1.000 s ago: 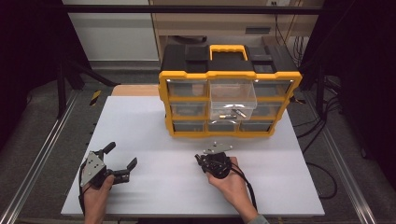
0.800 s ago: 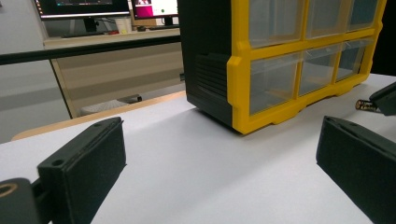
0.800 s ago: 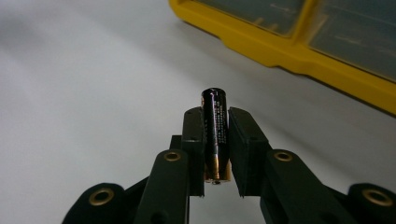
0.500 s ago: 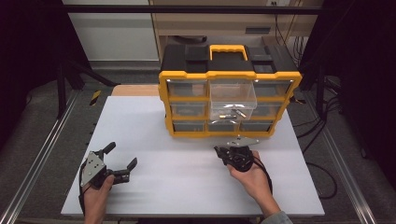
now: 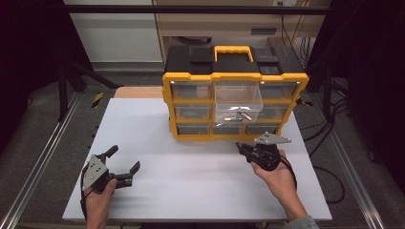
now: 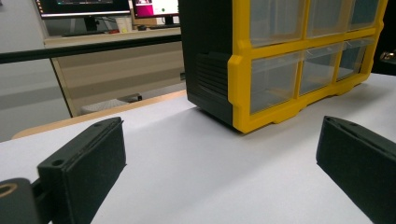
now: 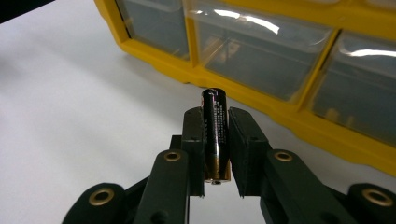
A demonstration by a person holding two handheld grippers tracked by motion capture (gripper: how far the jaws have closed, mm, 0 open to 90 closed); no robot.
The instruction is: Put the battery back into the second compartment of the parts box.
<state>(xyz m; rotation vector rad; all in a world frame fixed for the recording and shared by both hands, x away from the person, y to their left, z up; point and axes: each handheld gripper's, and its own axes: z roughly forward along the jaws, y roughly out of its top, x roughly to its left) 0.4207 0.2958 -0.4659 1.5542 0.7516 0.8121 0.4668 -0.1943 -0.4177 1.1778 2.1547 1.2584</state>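
Note:
A yellow and black drawer cabinet [image 5: 234,83] stands at the back of the white table [image 5: 157,124]; its top middle clear drawer [image 5: 238,101] is pulled out. My right gripper [image 5: 240,147] hovers just in front of the cabinet's bottom right, shut on a black and gold battery [image 7: 215,133] that stands lengthwise between the pads. The cabinet's lower drawers [image 7: 261,51] fill the background of the right gripper view. My left gripper [image 5: 123,160] rests at the front left of the table, open, with nothing between its jaws; in the left gripper view the cabinet [image 6: 280,65] is farther off.
Small metal parts lie in the open drawer. Bare white table surface [image 5: 191,176] lies between the two grippers. Cables [image 5: 329,143] hang off the table's right side. A wooden board [image 5: 138,92] sits behind the table's back left edge.
My right gripper has moved right and toward the cabinet, rising a little, with the battery still held. The left gripper has stayed put.

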